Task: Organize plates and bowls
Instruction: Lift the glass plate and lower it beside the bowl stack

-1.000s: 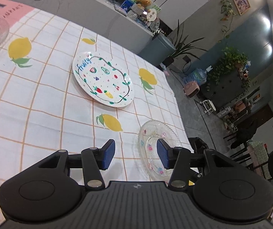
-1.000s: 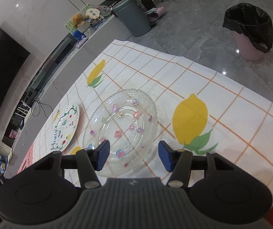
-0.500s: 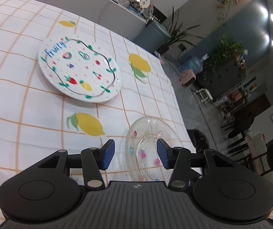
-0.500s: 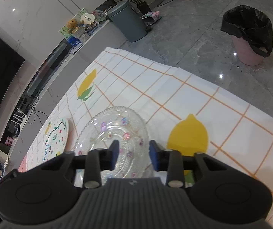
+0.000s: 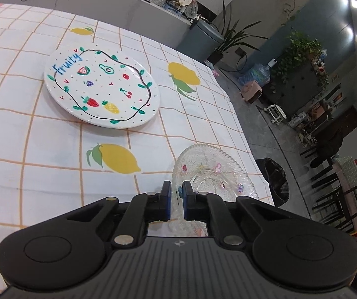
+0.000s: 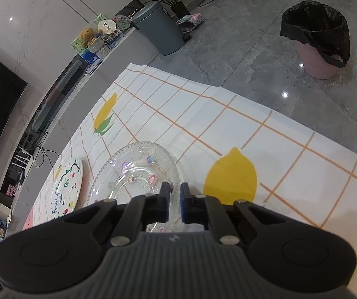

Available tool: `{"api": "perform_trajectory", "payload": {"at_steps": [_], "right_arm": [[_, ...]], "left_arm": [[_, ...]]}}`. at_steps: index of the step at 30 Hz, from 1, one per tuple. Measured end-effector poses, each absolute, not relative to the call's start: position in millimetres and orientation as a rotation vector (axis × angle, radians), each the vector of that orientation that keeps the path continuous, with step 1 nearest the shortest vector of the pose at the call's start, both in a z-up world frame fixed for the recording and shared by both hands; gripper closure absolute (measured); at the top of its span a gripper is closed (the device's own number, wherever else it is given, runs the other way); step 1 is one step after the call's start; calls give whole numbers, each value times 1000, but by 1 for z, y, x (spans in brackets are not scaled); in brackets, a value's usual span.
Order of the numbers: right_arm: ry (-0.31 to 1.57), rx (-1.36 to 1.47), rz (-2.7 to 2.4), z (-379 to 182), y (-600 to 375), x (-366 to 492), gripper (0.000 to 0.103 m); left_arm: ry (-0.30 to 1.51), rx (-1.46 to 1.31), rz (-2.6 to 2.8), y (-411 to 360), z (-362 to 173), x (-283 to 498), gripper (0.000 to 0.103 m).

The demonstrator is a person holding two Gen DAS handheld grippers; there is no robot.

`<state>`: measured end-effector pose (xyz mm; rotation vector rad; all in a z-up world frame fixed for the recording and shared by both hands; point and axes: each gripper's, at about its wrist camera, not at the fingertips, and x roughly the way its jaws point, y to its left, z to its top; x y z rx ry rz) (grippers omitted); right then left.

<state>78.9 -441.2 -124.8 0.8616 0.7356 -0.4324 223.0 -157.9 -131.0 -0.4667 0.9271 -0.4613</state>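
Note:
A clear glass plate [image 5: 213, 172] with small coloured decorations sits near the table's corner; it also shows in the right wrist view [image 6: 133, 172]. My left gripper [image 5: 176, 194] is shut on its near-left rim. My right gripper [image 6: 175, 195] is shut on its opposite rim. A white plate [image 5: 101, 89] painted with fruit and the word "fruity" lies flat further in on the lemon-print tablecloth; it also shows in the right wrist view [image 6: 66, 186] to the left of the glass plate.
The table edge [image 5: 248, 139] runs just beyond the glass plate, with grey floor below. A pink bin with a black bag [image 6: 318, 39] and a grey bin [image 6: 161, 32] stand on the floor. A counter [image 5: 138, 7] with toys lies behind the table.
Both grippers have closed from wide open onto the glass plate's rim, the right one first. The left gripper has moved toward the glass plate.

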Motion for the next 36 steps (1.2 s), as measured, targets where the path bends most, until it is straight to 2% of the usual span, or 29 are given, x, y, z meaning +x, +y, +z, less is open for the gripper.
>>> {"api": "perform_trajectory", "payload": {"at_steps": [12, 21, 36], "right_arm": [[781, 871, -318, -108, -411, 64, 97], [823, 866, -190, -94, -368, 45, 96], [892, 734, -105, -93, -311, 17, 96]], "left_arm": [[913, -529, -396, -112, -111, 182, 94], [835, -518, -324, -69, -81, 126, 94], [868, -564, -235, -28, -100, 66, 94]]}}
